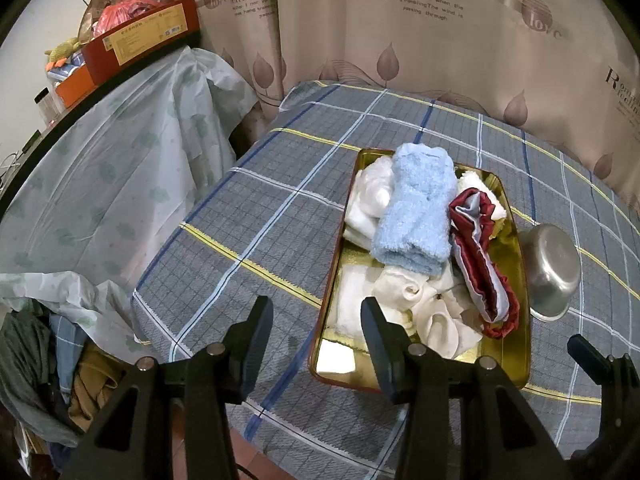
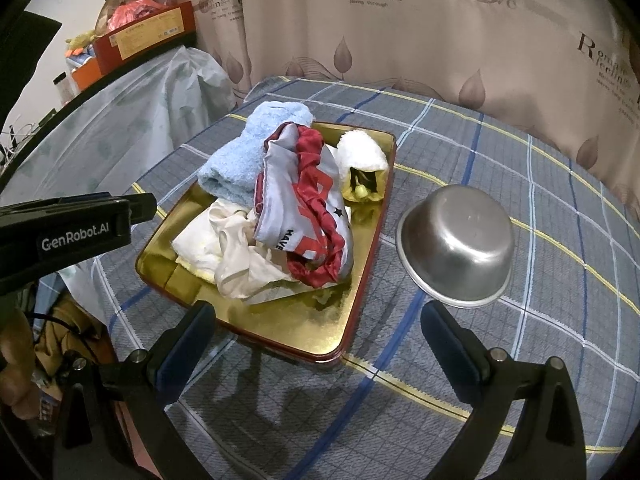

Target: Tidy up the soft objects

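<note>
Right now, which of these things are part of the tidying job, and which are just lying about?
Part of the job: blue towel, red and grey cloth, white cloths, gold tray, both open tools.

Lying about: upturned steel bowl, orange box, curtain.

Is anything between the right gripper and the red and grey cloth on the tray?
Nothing visible blocks it. The right gripper is open before the gold tray, and the red and grey cloth lies on top of the pile. The upturned metal bowl sits off to the right, apart from the tray.
</note>
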Demonstrator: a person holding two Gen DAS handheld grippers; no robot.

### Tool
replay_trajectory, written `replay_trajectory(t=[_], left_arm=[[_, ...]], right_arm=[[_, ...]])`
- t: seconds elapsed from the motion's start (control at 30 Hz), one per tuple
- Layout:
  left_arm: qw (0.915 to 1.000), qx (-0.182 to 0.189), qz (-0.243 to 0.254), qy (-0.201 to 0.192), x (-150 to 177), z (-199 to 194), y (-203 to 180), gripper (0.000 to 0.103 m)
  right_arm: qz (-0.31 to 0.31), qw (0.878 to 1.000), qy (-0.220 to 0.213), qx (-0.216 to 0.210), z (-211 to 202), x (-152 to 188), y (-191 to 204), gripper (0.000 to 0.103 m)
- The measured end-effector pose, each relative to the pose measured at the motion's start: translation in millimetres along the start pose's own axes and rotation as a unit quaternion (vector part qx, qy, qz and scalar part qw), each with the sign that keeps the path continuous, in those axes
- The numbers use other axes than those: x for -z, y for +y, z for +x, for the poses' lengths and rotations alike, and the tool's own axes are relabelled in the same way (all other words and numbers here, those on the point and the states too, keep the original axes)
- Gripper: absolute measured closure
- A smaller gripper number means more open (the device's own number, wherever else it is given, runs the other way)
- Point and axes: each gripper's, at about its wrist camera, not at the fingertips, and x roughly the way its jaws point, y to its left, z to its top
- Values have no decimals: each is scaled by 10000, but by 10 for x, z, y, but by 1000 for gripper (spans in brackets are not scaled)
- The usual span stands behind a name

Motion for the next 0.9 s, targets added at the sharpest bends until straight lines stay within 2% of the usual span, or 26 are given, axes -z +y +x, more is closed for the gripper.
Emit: replay_trajectory(t=[0.9], left_arm=[[10000, 8, 27, -3, -1, -2, -14, 56]], right_arm=[[-70, 10000, 40, -11, 40, 5, 63, 1]])
